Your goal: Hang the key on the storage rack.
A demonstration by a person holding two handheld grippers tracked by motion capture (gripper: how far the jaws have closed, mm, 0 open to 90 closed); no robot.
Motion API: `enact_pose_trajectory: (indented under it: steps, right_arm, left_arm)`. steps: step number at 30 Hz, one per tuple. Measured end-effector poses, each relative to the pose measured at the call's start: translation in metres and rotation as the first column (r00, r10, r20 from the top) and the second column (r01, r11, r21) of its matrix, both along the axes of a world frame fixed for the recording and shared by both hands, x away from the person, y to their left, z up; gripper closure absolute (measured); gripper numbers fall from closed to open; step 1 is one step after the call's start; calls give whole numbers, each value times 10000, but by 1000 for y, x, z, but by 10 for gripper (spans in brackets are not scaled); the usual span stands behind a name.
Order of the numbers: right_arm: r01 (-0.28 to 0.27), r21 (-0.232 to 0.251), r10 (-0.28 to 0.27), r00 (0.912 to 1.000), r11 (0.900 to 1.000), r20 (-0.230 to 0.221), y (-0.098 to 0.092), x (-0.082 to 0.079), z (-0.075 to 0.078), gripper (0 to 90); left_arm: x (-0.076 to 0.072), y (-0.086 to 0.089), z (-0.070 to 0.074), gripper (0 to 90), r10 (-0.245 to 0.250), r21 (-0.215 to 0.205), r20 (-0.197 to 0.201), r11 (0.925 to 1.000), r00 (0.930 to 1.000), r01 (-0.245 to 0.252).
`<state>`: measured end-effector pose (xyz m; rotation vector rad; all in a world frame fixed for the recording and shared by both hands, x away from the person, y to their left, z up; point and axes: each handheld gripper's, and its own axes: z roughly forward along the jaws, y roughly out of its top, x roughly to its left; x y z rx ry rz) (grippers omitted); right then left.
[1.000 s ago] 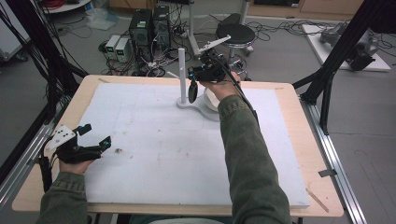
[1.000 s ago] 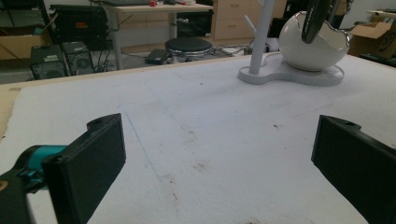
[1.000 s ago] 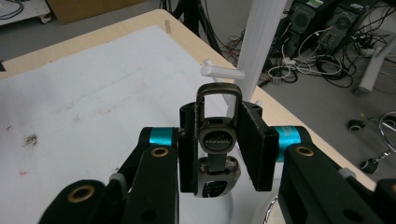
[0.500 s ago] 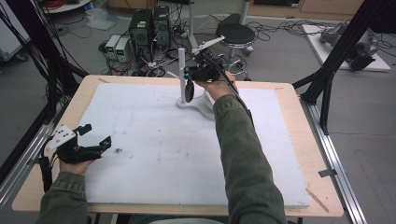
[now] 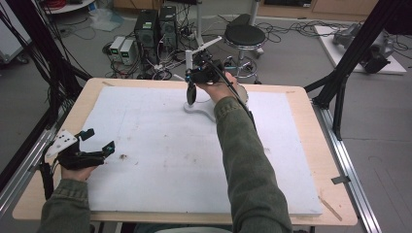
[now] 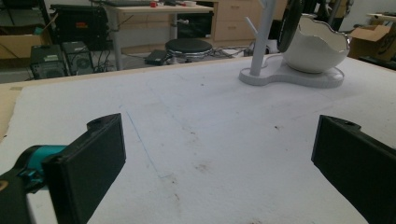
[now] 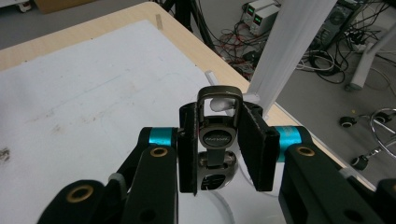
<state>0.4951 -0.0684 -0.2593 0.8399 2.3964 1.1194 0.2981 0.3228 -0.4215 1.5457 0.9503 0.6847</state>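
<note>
We clamp the right hand-held gripper [image 7: 219,140] on a key fob [image 7: 218,133], lifting its ring toward the white stand's [image 5: 189,80] peg; the left hand-held gripper [image 6: 219,168] waits apart.

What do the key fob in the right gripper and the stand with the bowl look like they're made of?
Key fob: looks like metal, with a dull brushed sheen on its loop and plate. Stand: matte white, probably plastic or painted metal. Bowl: glossy white, ceramic-like, with a jagged eggshell rim.
</note>
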Motion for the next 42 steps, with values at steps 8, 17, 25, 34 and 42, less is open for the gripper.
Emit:
enact_pose_trajectory:
  steps: [8,17,25,34,42]
  right_arm:
    - [102,220,-99,9999,9997,-142,0,2,-2,576]
    - [196,742,-166,9990,9970,-417,-12,-5,3,262]
    - [-107,820,133,9994,9966,-317,-30,-19,-7,5]
    - [151,1295,-107,9994,9915,-344,-61,-36,-19,4]
    - [676,1634,-664,9977,9842,-127,-97,-55,-20,5]
  left_arm:
    - [0,0,0,33,30,28,2,10000,10000,-30]
    - [0,-1,-1,33,-22,53,-30,10000,10000,22]
    - [0,-2,-1,33,23,-28,-60,10000,10000,-23]
    - [-3,-3,-1,33,41,1,-79,10000,10000,-41]
    - [-4,-4,-1,33,23,42,-120,10000,9999,-23]
